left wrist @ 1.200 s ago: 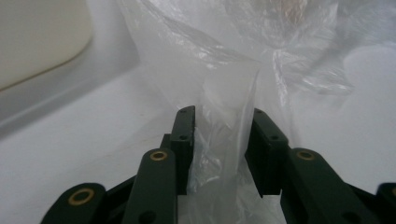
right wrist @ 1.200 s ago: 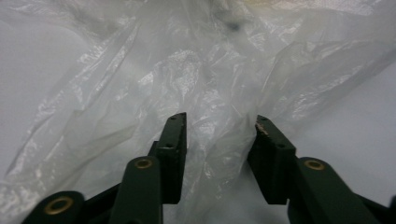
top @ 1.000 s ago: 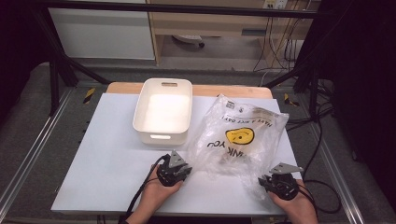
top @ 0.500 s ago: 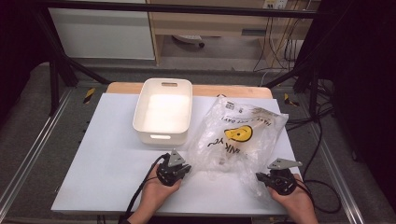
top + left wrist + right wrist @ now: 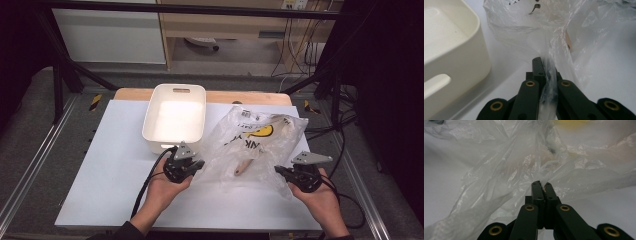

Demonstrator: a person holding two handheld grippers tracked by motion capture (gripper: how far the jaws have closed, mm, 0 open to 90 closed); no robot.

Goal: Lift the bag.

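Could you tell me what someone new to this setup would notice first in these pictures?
A crinkled clear plastic bag with yellow print lies right of centre on the white table, something wooden inside. The left tool pinches its near-left edge and the right tool its near-right edge. A cream tub sits behind the left tool.

A crumpled clear plastic bag (image 5: 255, 145) with yellow print lies on the counter at 3 o'clock of the empty white bin (image 5: 175, 117). Inside lies what looks like a wooden utensil (image 5: 255, 152), handle toward 7 o'clock.
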